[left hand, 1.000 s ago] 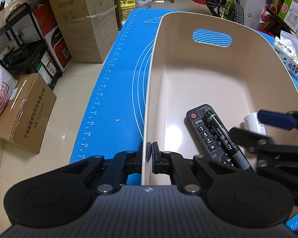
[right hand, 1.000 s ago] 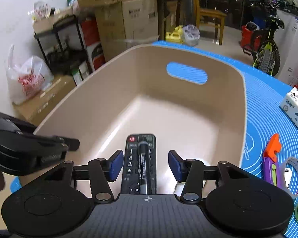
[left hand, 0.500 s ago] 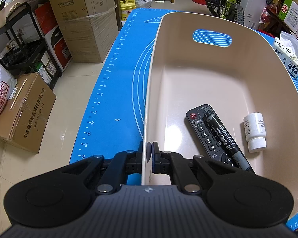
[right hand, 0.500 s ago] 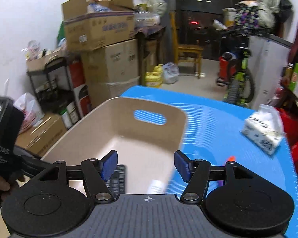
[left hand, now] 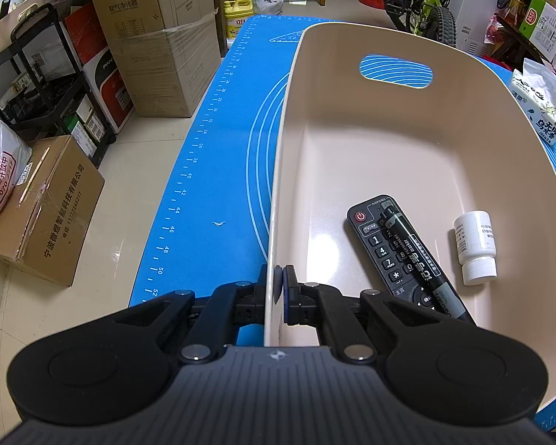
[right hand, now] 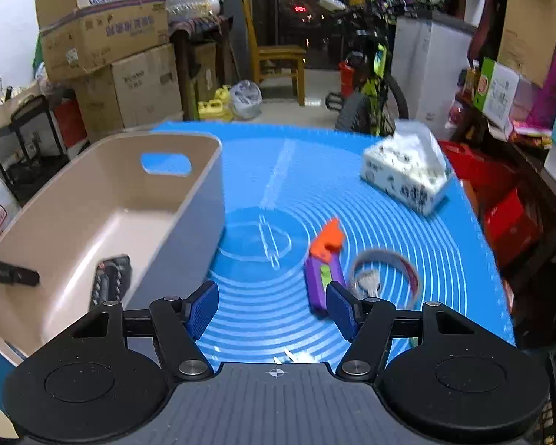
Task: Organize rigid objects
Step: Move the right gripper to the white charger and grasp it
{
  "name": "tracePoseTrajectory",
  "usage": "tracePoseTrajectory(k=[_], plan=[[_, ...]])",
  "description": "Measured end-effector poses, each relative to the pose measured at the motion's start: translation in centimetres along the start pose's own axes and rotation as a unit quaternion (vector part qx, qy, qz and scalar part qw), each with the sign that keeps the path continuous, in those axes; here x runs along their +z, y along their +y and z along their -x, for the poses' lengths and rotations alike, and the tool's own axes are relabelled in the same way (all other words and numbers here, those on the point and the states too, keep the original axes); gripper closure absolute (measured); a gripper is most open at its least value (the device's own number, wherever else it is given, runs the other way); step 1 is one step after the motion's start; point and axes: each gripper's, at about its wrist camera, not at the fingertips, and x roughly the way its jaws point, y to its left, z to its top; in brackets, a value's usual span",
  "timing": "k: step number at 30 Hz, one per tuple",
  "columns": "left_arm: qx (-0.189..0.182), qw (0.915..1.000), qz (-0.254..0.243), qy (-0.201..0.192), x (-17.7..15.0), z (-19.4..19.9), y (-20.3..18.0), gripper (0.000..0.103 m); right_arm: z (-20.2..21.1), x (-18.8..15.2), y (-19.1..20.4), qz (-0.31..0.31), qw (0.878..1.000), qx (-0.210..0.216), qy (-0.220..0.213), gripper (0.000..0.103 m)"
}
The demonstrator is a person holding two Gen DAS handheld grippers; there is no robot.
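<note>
My left gripper (left hand: 278,287) is shut on the near left rim of a beige plastic basket (left hand: 278,170). Inside lie a black remote (left hand: 385,252), a black marker (left hand: 422,263) across it, and a white pill bottle (left hand: 476,246). In the right wrist view the basket (right hand: 189,200) stands at the left on a blue mat (right hand: 278,319). My right gripper (right hand: 274,309) is open and empty above the mat. A purple and orange utility knife (right hand: 322,259) and a tape ring (right hand: 389,270) lie just beyond its right finger.
A tissue pack (right hand: 407,170) sits at the mat's far right, also in the left wrist view (left hand: 537,111). Cardboard boxes (left hand: 159,44), a black shelf rack (left hand: 37,85) and a bicycle (right hand: 370,85) stand on the floor around the table.
My right gripper has left the basket and swung right over the mat toward the knife and tape. The pill bottle now lies in the basket. My left gripper has not moved.
</note>
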Motion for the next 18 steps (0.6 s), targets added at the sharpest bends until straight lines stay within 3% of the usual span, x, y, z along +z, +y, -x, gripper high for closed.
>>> tracePoseTrajectory(k=[13,18], plan=[[0.0,1.0,0.0,0.0,-0.1,0.0,0.0,0.096,-3.6,-4.2,-2.8,0.002,0.997,-0.011,0.074,0.032],[0.001,1.0,0.0,-0.001,-0.1,-0.1,0.0,0.096,-4.6,-4.9,-3.4,0.006,0.997,0.0,0.082,0.032]])
